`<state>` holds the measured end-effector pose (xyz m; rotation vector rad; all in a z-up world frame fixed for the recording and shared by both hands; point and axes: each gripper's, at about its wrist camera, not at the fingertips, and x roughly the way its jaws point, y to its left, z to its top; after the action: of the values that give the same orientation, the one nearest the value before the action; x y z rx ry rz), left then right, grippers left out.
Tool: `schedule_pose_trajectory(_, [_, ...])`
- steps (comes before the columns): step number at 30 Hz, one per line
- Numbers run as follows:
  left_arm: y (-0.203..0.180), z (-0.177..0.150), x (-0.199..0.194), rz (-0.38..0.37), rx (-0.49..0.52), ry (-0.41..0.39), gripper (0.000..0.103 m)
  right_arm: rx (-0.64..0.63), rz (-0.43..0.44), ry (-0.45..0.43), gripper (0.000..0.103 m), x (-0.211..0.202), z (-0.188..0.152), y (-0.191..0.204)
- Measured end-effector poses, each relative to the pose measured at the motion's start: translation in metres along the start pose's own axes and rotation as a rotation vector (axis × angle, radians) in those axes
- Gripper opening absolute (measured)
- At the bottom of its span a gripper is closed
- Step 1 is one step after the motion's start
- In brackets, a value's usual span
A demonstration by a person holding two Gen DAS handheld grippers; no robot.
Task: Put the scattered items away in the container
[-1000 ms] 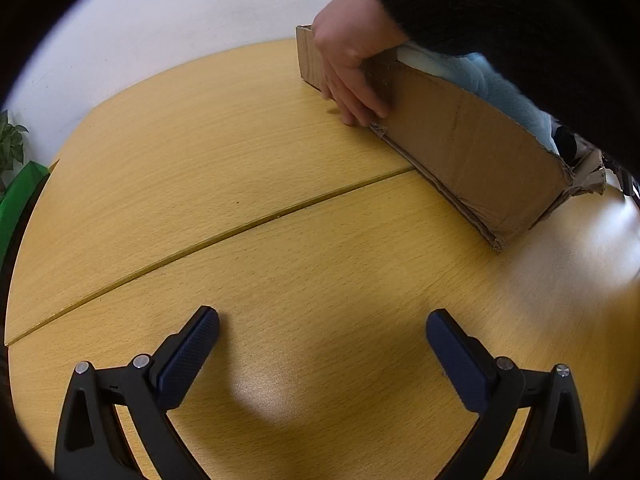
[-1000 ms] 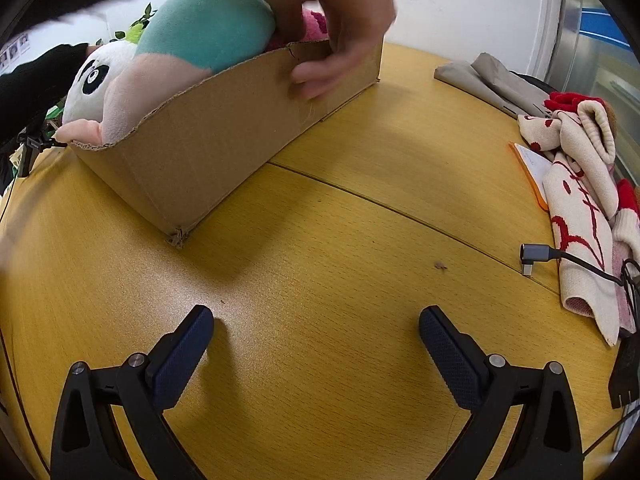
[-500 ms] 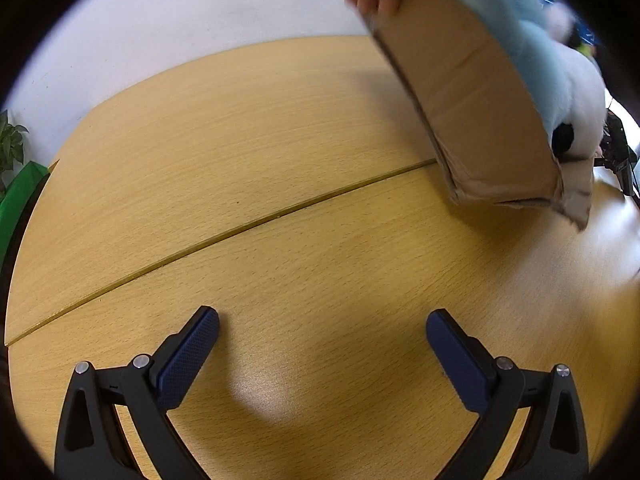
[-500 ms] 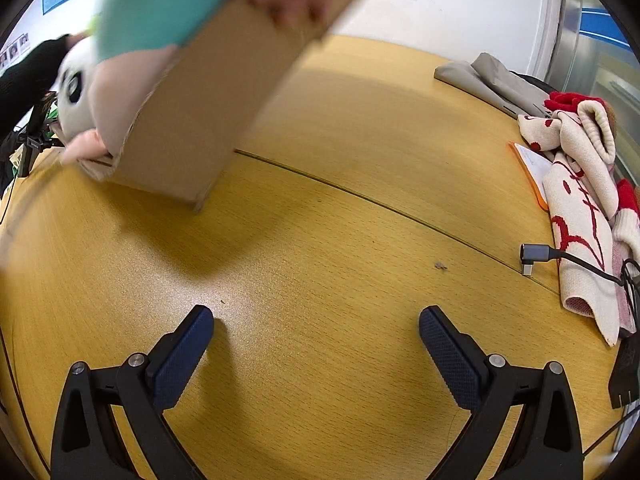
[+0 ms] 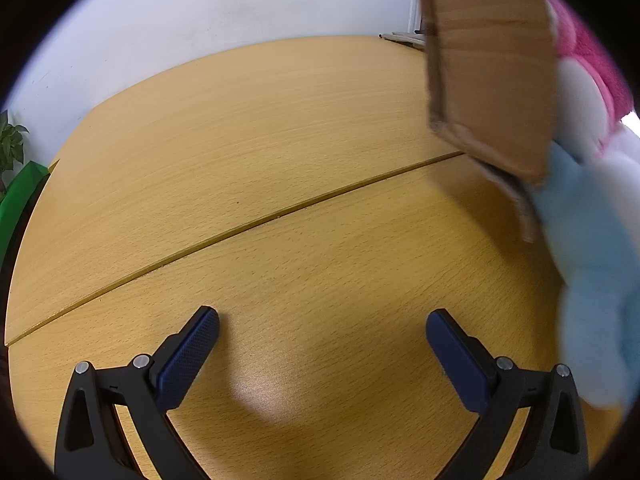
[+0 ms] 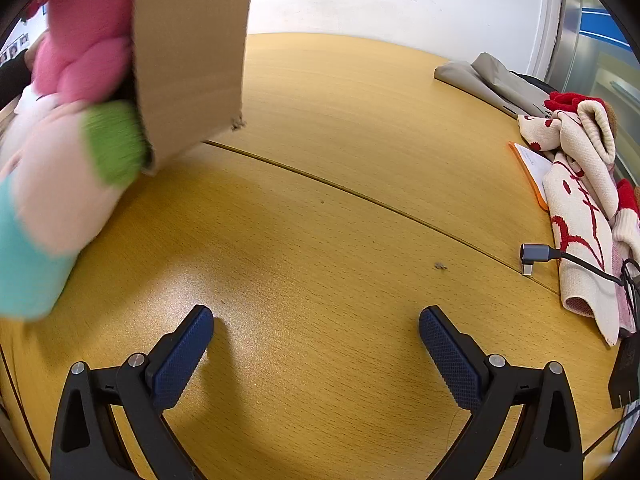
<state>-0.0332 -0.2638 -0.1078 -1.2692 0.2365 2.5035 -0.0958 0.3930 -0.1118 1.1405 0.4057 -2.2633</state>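
- Pale wood fills both views: a yellow table (image 5: 280, 160) with a thin seam running across it, a white wall (image 5: 200, 20) behind.
- At the upper right of the left wrist frame a cardboard box (image 5: 492, 60) hangs tilted above the table, its open side turned to the right edge of the frame.
- Soft toys spill from that opening: a pink plush (image 5: 584, 52) at the top, a white part below it, and a light blue plush (image 5: 592, 260) lowest, all blurred.
- In the right wrist frame the same cardboard box (image 6: 188, 52) sits at the upper left, tipped steeply, with a pink plush (image 6: 84, 36) in its mouth and a green, cream and turquoise toy (image 6: 60, 188) hanging out toward the lower left.
- No hand on the box can be made out in either view.
- The left gripper (image 5: 322, 332) sits low at the bottom centre of its frame, jaws spread wide with nothing between them; the box and toys are up and to its right, well apart.
- The right gripper (image 6: 316, 328) is likewise spread wide with bare table between its jaws; the box and toys are up and to its left, well apart.
- Along the right edge of the right wrist frame lie a cream and red knitted cloth (image 6: 580, 200), a grey folded fabric (image 6: 488, 76) and a cable plug (image 6: 536, 256).
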Motion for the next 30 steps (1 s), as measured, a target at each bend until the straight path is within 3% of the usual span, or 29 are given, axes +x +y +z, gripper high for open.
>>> schedule_pose_trajectory(30, [-0.003, 0.0007, -0.0039, 0.001, -0.002, 0.0, 0.103, 0.0, -0.001, 0.0, 0.103, 0.0001, 0.0, 0.0001])
